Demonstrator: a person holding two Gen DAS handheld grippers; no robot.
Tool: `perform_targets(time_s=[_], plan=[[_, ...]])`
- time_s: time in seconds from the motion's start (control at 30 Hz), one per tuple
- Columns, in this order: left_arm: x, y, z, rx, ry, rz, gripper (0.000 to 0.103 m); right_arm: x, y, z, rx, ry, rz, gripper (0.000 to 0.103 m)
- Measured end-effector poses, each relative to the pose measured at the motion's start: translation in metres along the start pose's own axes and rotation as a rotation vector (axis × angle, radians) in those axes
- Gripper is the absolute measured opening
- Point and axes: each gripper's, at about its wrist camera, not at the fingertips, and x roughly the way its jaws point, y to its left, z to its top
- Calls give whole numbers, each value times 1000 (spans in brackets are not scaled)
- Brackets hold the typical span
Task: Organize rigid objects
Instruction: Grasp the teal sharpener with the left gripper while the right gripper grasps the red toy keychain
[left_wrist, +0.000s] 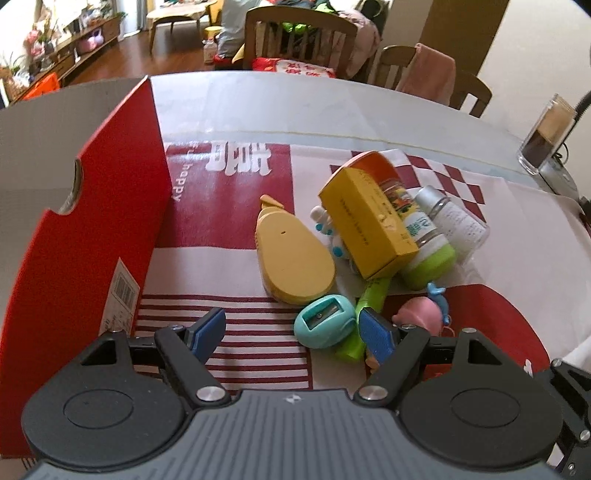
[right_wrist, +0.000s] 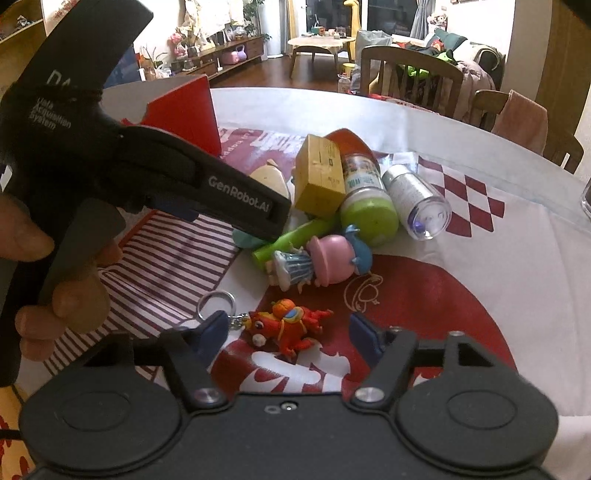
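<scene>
A pile of small items lies on the red-and-white cloth: a yellow pear-shaped case (left_wrist: 295, 258), a yellow carton (left_wrist: 365, 229), a green-capped bottle (left_wrist: 428, 254), a clear bottle (left_wrist: 454, 218), a green marker (left_wrist: 369, 302) and a pink figure (left_wrist: 421, 312). My left gripper (left_wrist: 291, 328) is open, low over the cloth. A teal sharpener (left_wrist: 325, 326) lies between its fingers, close to the right pad. My right gripper (right_wrist: 288, 330) is open around a red horse keychain (right_wrist: 284, 328) lying flat on the cloth. Neither pad touches the keychain.
A tall red cardboard box (left_wrist: 92, 221) stands open at the left, right beside the left gripper. A hand (right_wrist: 74, 295) holding the left tool fills the left of the right wrist view. A glass jar (left_wrist: 546, 140) stands far right. Wooden chairs (left_wrist: 299, 40) line the table's far edge.
</scene>
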Motion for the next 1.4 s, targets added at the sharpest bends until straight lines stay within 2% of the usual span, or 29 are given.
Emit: perform_targets(time_s=[0.2,0.33,0.47,0.6,0.63,0.93,1.4], plan=[[5,2,0,-42,6,-21,77,8,3,-1,-6,19,3,63],[5,3,1,-61,6,-38,64,11,5,-2,-7,17,-8,62],[4,4,1,-72,4,-21,53,13,9,-2,-25,10,-21,61],[3,4,0,-72,7,-19,38,11,13,-4,-39,3,-33,56],[3,4,0,-70,7,-19,38,10,13,-4,-37,1,-33,51],[-3,9,-5,-70,11,-11,37,2,8,-4,-3,-15,-33,51],[-45,9,-16,6,-13,-50,37,-57,3,7,56,-105,-23,51]])
